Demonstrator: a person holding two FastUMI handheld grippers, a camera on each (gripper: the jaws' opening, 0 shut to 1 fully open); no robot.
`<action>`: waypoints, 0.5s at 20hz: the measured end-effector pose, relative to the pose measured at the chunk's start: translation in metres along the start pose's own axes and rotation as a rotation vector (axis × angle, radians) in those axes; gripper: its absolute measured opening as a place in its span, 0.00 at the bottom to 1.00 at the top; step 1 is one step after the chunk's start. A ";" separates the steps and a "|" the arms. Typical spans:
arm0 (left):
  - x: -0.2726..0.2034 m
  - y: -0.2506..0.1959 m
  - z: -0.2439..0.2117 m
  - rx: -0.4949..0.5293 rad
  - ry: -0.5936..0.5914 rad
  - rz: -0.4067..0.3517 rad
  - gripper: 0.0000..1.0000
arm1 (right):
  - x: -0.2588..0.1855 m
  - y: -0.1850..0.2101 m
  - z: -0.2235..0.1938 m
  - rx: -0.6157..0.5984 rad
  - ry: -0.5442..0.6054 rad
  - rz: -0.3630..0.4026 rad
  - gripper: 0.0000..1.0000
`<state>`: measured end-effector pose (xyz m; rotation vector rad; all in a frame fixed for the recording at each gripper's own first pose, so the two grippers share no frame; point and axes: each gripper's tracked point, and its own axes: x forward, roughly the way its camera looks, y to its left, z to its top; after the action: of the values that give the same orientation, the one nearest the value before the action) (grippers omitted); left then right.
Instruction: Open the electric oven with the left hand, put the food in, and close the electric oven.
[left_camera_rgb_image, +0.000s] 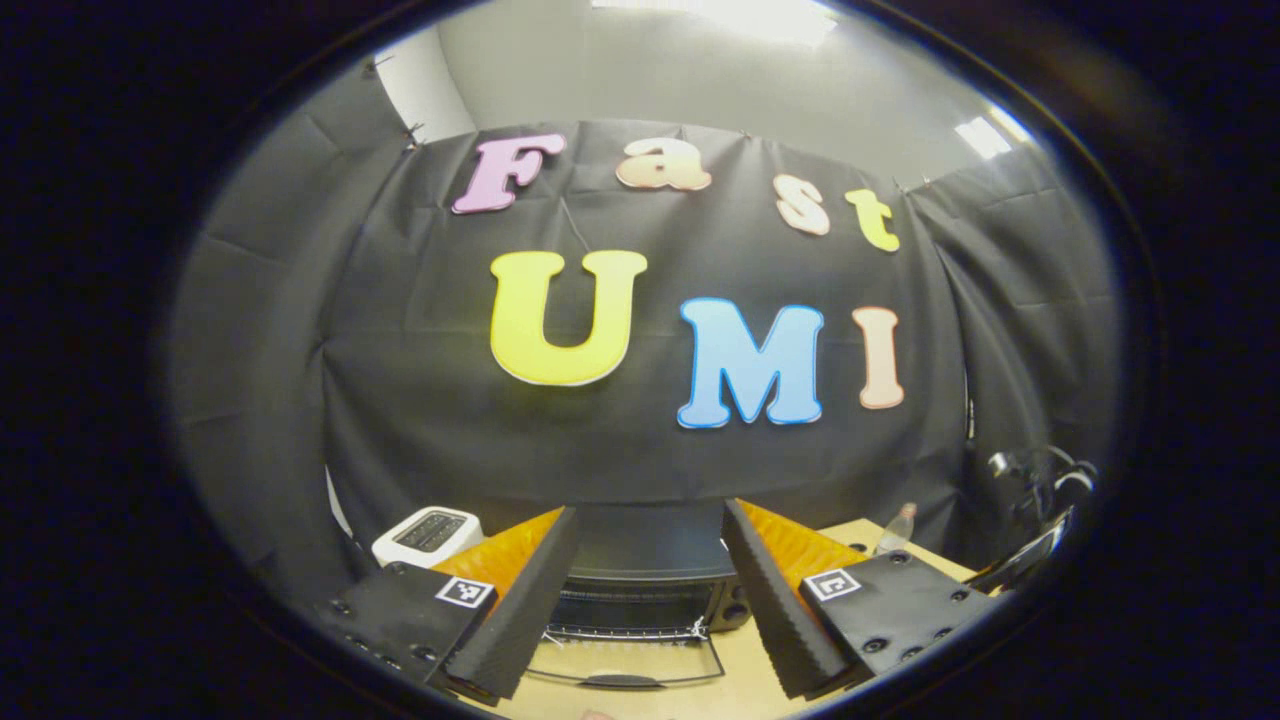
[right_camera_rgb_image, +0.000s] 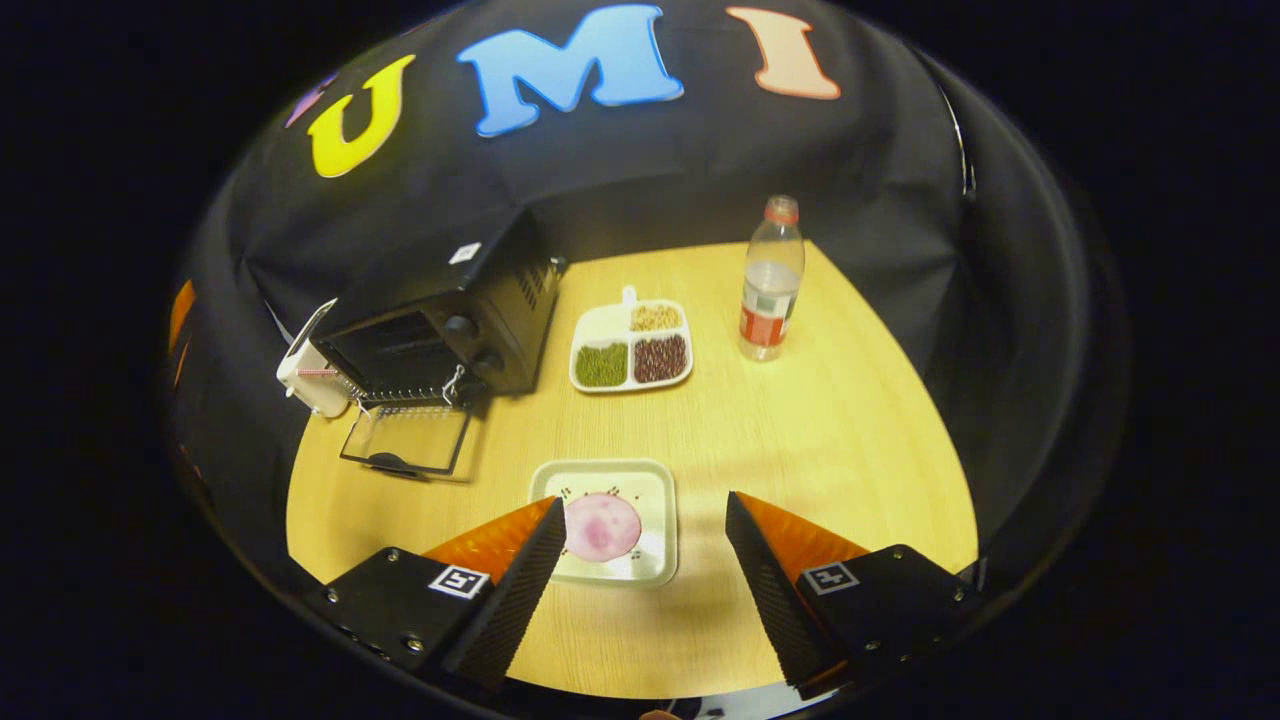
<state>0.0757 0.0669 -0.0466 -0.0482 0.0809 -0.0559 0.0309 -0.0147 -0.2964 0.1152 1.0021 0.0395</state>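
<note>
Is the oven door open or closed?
Open. The oven has its glass door folded down flat onto the table, rack showing.

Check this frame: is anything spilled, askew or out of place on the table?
Nothing stands out. The oven door lies open flat, as the task needs. The food sits on its plate, the divided tray holds its beans, and the bottle stands upright.

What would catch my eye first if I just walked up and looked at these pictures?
Probably the black electric oven at the table's far left, its glass door already dropped open flat. Nearer, a pink round food sits on a square plate ahead of the open right gripper. A divided tray of beans and a water bottle stand beyond.
</note>
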 end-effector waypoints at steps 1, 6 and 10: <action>-0.003 -0.001 0.007 0.002 -0.017 0.012 0.92 | 0.015 -0.003 -0.003 0.024 0.045 0.019 0.98; -0.019 -0.003 0.031 0.037 -0.056 0.068 0.97 | 0.060 -0.020 -0.015 0.063 0.206 0.038 0.98; -0.026 -0.005 0.035 0.079 -0.061 0.091 1.00 | 0.086 -0.020 -0.031 0.061 0.325 0.061 1.00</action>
<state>0.0526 0.0646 -0.0096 0.0323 0.0201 0.0332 0.0510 -0.0251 -0.3869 0.1992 1.3248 0.0853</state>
